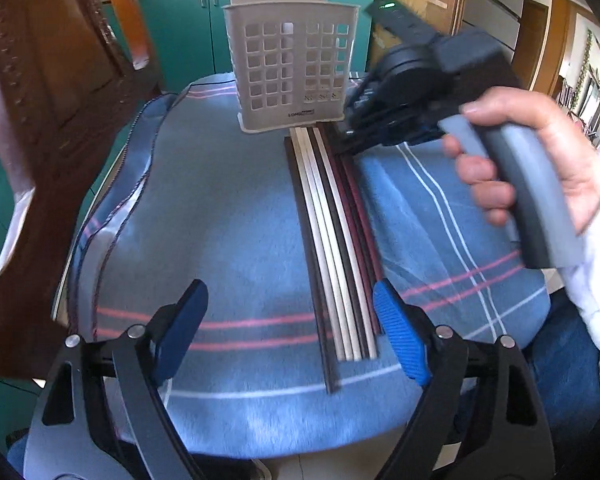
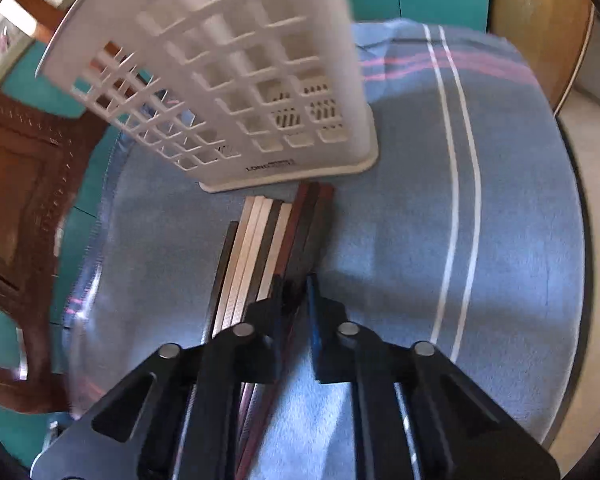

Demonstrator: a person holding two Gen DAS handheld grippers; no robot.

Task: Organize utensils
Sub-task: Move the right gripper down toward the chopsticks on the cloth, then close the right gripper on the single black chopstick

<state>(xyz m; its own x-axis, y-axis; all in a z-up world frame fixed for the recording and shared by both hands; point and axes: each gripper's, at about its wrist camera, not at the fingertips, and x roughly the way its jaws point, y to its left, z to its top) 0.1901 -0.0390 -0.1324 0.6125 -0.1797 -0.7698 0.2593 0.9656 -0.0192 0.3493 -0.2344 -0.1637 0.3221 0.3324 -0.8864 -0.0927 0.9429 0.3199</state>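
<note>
White slotted plastic basket stands far on my blue striped cloth. My right gripper pinches the dark red chopstick in the row; my left gripper hangs spread wide, gripping nothing.

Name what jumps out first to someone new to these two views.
The white lattice utensil holder stands upright at the far end of the blue striped cloth. A row of dark and pale chopsticks runs from its base toward the open left gripper. The right gripper sits low at their far ends, nearly closed.
</note>
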